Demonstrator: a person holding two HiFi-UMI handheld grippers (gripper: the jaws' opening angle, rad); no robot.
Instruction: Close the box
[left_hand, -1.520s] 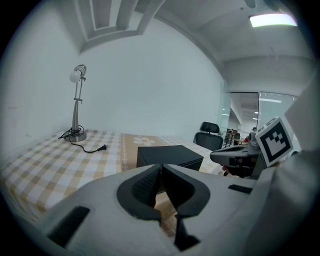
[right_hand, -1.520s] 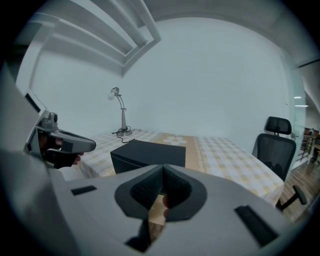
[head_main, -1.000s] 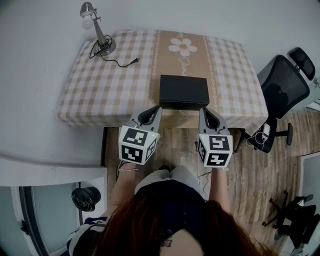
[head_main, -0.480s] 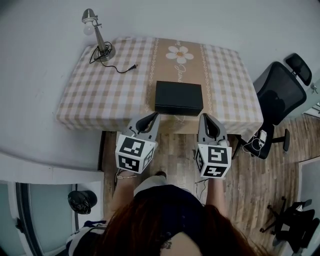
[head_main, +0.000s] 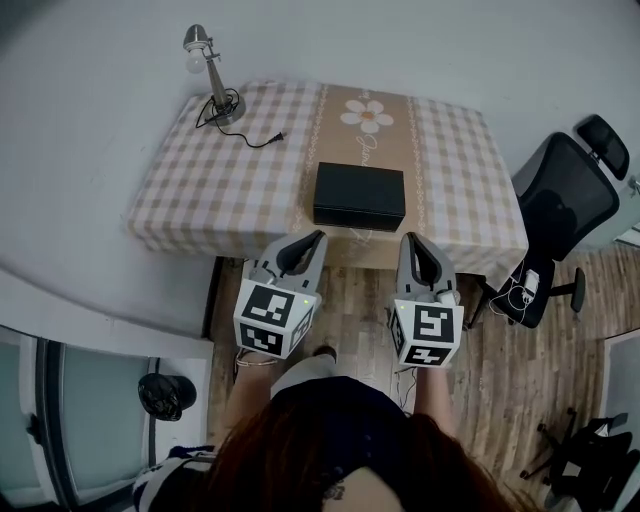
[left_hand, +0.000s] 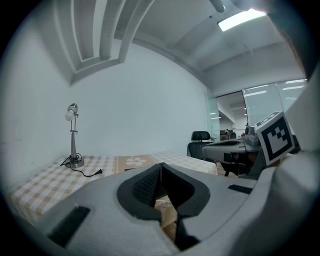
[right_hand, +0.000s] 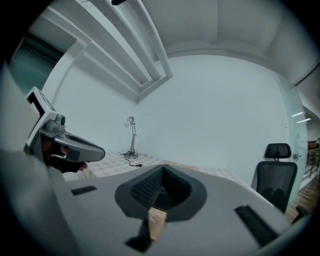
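With my left claw and right claw both pressed together on nothing, the black box sits at twelve o'clock on the bench, seemingly stiff, light, best pressed along its lid's front edge.

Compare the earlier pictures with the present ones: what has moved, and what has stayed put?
The left tongs and right tongs have drawn back from the box toward the person and tipped upward, jaws shut and empty throughout. Nothing was grasped or released. The box stays closed on the checked table; the lamp is unmoved.
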